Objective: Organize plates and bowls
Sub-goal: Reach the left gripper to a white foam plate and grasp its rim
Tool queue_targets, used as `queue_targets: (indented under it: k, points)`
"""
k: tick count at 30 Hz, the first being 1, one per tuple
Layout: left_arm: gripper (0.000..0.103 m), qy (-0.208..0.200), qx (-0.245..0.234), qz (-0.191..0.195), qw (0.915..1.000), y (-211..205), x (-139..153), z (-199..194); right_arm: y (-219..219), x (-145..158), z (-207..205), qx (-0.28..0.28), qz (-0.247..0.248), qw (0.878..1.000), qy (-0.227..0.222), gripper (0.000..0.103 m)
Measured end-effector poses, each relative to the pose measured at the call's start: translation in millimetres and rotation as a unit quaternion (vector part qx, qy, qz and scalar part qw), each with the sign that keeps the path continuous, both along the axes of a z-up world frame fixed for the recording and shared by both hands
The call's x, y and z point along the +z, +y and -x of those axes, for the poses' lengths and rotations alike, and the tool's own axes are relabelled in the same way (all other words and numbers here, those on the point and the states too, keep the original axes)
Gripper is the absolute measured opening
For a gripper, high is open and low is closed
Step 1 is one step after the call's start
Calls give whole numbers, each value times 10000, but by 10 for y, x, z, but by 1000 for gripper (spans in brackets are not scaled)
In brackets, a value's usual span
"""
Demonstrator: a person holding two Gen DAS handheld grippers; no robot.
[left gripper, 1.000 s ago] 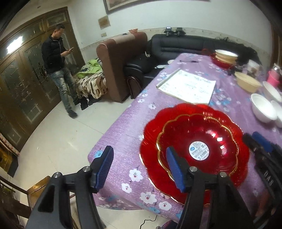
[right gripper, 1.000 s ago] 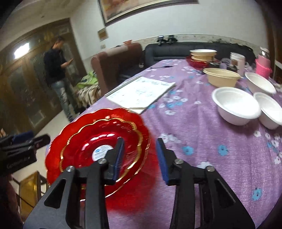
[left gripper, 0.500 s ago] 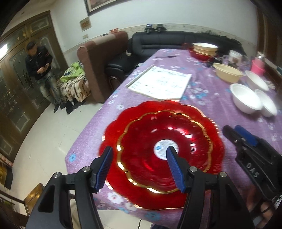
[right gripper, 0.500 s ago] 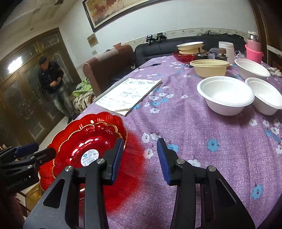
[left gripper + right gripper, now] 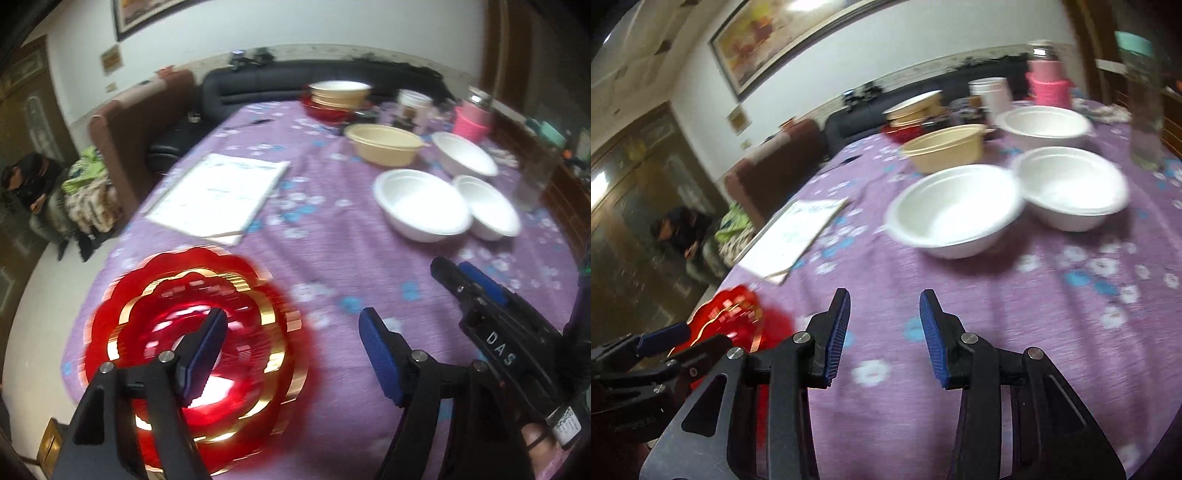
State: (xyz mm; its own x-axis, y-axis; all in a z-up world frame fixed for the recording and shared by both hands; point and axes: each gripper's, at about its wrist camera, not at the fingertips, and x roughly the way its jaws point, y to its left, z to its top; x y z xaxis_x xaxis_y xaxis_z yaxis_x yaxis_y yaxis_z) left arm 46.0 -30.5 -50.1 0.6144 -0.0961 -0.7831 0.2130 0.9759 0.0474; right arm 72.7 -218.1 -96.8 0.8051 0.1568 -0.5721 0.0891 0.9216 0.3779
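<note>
Overhead, both grippers tilt down at the purple-clothed table (image 5: 332, 229), empty-jawed.
Left gripper (image 5: 291, 350) is opening wide above the red plate (image 5: 192, 332), which lies near the table's edge, nothing between its pads. Right gripper (image 5: 884, 332) is partly open over bare cloth, short of two touching white bowls (image 5: 956, 210); a beige bowl (image 5: 945, 151) and white sheet (image 5: 218, 192) lie farther off.

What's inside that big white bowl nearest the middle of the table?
The white bowl looks empty: its smooth white inside shows through to the bottom, though the picture is blurred. Its near wall hides a small strip of the floor. What lies beneath it on the purple tablecloth is covered.
</note>
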Motion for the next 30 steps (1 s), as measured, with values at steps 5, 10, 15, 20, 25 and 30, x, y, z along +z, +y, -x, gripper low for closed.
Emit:
queue_targets:
  k: [5, 10, 15, 20, 25, 30]
  points:
    - [74, 487, -670, 315, 9961, -534, -37, -132, -789, 118, 174, -818, -5, 9966, -30, 39]
    - [74, 640, -1175, 473, 9899, -1093, 88, -350, -1571, 367, 230, -1514, -29, 9884, -118, 39]
    - [74, 357, -1402, 260, 9891, -1557, 402, -700, -2146, 507, -33, -1471, -677, 9867, 166, 49]
    - [76, 451, -1606, -84, 9860, -1967, 474, -1271, -2408, 275, -415, -1195, -1580, 9780, 649, 48]
    - [76, 635, -2139, -459, 9737, -2341, 274, -1694, -2514, -72, -503, -1084, -2204, 9647, 948, 48]
    - [76, 1091, -2511, -575, 9601, -2542, -49, -1903, -2480, -116, -549, -900, -2343, 9636, 920, 48]
